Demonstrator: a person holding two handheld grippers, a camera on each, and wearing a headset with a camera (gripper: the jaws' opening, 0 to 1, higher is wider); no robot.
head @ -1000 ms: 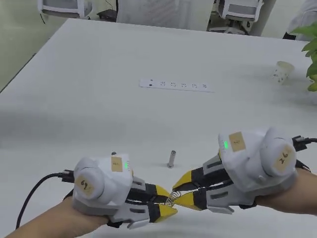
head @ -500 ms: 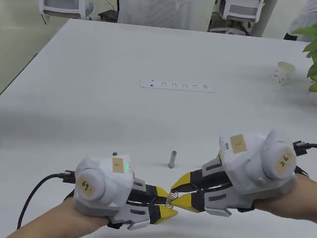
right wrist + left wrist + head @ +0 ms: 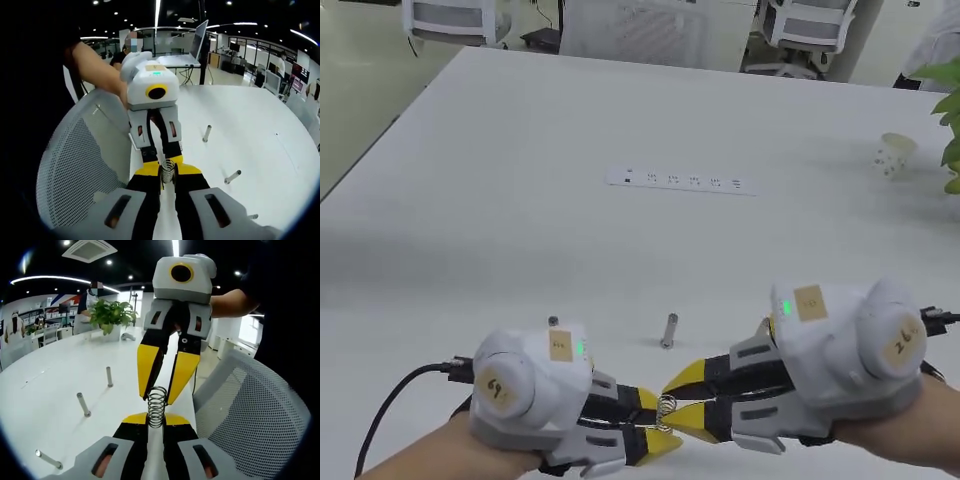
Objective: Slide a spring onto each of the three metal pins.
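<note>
Pinching the spring (image 3: 666, 408), left gripper (image 3: 661, 424) and right gripper (image 3: 673, 404) half hide it

a white table (image 3: 520, 150) carries a white power strip (image 3: 680, 181) near its middle and a paper cup (image 3: 891, 155) lying on its side towards the far right, near green plant leaves (image 3: 948, 120). office chairs (image 3: 450, 18) stand beyond the far edge. a pale mesh chair (image 3: 240, 405) sits at the near edge. in the right gripper view an open laptop (image 3: 192, 47) rests on the table.
</note>
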